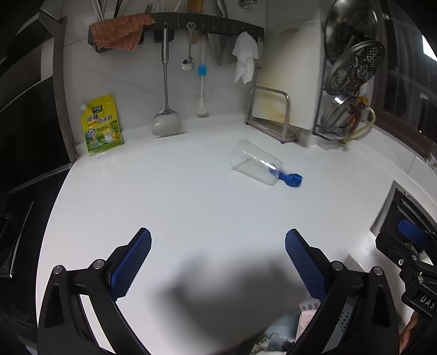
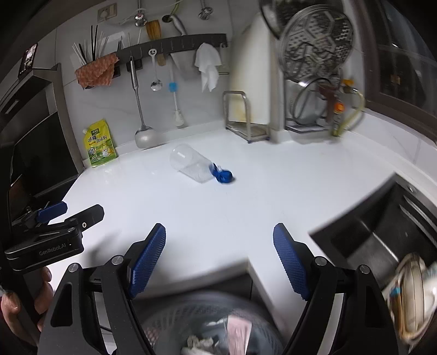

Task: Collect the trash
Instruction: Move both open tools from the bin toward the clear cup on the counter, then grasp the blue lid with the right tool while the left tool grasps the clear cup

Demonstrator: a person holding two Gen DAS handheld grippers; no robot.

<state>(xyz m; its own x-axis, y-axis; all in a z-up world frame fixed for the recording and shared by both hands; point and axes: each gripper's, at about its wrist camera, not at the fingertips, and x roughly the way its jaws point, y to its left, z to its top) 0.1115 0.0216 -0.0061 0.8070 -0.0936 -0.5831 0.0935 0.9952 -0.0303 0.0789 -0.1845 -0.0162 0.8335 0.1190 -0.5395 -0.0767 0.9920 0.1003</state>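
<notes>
A clear plastic cup lies on its side on the white counter, with a crumpled blue wrapper at its mouth. Both show in the right wrist view, the cup and the wrapper. My left gripper is open and empty above the counter's near part. My right gripper is open and empty above the counter's front edge. A grey mesh bin with paper trash sits below the right gripper; its contents also show in the left wrist view.
A yellow seasoning pouch leans on the back wall at left. Utensils and cloths hang from a wall rail. A metal rack and a dish rack stand at back right. A dark sink lies to the right.
</notes>
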